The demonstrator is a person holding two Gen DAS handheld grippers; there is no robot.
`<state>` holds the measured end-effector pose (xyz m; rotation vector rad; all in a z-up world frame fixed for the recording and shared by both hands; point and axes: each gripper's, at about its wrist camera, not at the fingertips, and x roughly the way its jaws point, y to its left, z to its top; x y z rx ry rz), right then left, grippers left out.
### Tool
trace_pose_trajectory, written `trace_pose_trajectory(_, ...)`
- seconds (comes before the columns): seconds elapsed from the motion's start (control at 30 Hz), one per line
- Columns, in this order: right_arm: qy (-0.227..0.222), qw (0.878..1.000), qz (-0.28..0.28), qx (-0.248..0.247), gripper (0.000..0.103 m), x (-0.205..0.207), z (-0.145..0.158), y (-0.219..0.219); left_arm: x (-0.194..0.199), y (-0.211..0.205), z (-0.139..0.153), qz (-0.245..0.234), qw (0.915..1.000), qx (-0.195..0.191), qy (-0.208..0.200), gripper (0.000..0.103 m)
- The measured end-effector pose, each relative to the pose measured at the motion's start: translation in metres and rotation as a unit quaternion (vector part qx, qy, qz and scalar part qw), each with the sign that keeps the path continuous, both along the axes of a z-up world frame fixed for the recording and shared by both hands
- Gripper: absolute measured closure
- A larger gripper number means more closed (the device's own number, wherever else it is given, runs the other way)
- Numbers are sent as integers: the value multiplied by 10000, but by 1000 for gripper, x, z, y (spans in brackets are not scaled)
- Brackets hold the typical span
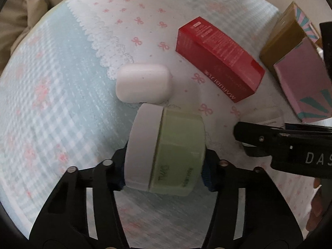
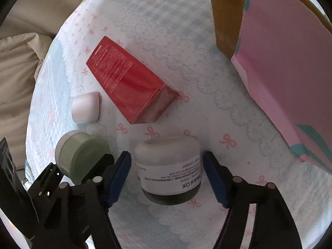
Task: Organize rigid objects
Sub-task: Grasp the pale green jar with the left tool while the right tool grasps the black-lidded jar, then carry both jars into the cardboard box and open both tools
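My left gripper (image 1: 164, 172) is shut on a pale green jar with a white lid (image 1: 166, 151), held on its side above the cloth; the jar also shows in the right wrist view (image 2: 81, 155). My right gripper (image 2: 168, 174) is open, its blue pads either side of a frosted jar with a white label (image 2: 169, 166) that lies on the cloth, with small gaps on both sides. A red carton (image 1: 220, 60) lies flat beyond, also in the right wrist view (image 2: 130, 85). A white earbud case (image 1: 143, 83) lies next to it, also in the right wrist view (image 2: 86, 106).
A pink and teal box with a brown cardboard side (image 1: 300, 70) stands at the right, close in the right wrist view (image 2: 280, 62). Everything lies on a blue-checked and white cloth with pink bows (image 1: 51, 103). Beige bedding (image 2: 18, 68) lies at the left.
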<state>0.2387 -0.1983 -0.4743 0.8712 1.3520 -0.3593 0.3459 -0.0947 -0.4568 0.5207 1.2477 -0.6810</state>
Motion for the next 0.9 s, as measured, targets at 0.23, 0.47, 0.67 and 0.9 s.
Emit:
trace_pose_trajectory(0.23, -13, 9999, 140, -34, 49, -4, 2, -3, 14, -1, -3, 132, 9998, -41, 118, 62)
trace_pose_trajectory(0.47, -59, 9999, 152, 7, 49, -12, 8, -6, 11, 9, 10, 231, 9997, -75, 65, 64)
trace_pose_trajectory(0.67, -126, 9999, 47, 63, 49, -33, 17, -7, 2, 22, 23, 305, 9995, -85, 66, 64)
trace_pose_trajectory(0.9, -295, 9995, 102, 43, 50, -59, 44, 3, -27, 43, 53, 537, 9982, -250, 54, 64)
